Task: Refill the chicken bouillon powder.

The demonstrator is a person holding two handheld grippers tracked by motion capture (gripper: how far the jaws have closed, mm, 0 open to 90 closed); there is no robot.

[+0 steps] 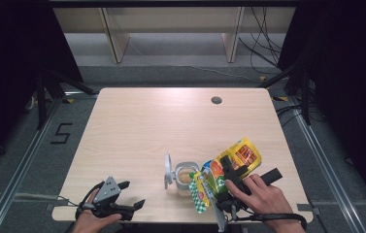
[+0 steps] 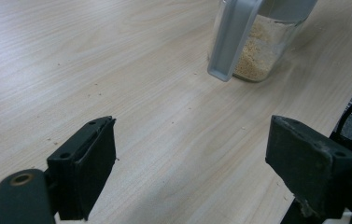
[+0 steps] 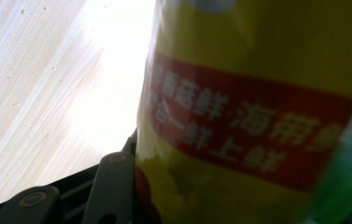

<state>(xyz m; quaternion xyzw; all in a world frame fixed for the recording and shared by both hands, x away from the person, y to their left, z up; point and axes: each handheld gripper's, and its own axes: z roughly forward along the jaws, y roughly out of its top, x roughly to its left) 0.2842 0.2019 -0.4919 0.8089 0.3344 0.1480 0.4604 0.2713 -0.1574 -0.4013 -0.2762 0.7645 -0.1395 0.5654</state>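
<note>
Left hand (image 1: 91,219): enters from the bottom edge of the high view at the near left corner of the table; it rests low, wrist toward the person.
Left gripper (image 1: 133,195): lies nearly level over the table top, pointing right toward the jar; jaws stand wide apart with bare wood between them.
Right hand (image 1: 263,196): enters from the bottom right of the high view, fingers wrapped over the gripper body, a black strap around the wrist.
Right gripper (image 1: 229,170): points away from the person and to the left; jaws are clamped on the yellow packet, one jaw pressed against its side in the right gripper view.
Yellow packet (image 3: 257,116): held tilted above the near right part of the table, its lower end just beside the jar opening; red band with white lettering, a green and white checked end toward the person.
Jar (image 2: 267,51): clear, standing upright near the table's front edge, between the two grippers; pale crumbly powder in the bottom, grey lid hinged open to its left.
Table (image 1: 146,126): light wood, with a round cable hole near the far edge.
Room: grey floor with a taped "5" (image 1: 62,132) at left, wooden shelf legs and cables beyond.
</note>
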